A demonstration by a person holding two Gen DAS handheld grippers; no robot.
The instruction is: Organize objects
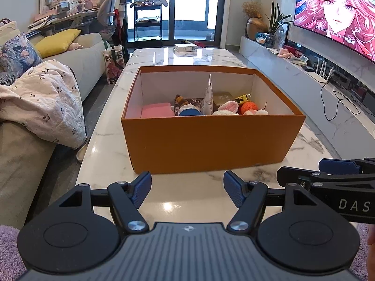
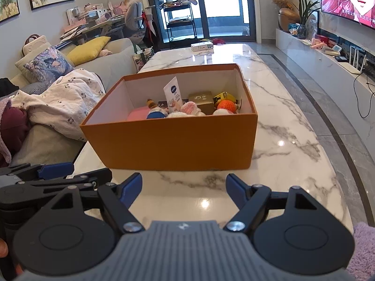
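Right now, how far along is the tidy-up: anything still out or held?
Mostly done: the orange box already holds the white tube, orange ball and other small items. Nothing is in hand; the left gripper and right gripper are both open and hold nothing. Left out: only a small white box at the marble table's far end.

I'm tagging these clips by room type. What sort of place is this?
Most likely a home living room: a grey sofa with cushions along one side, a large wall television opposite, and a long marble coffee table between them holding an orange box.
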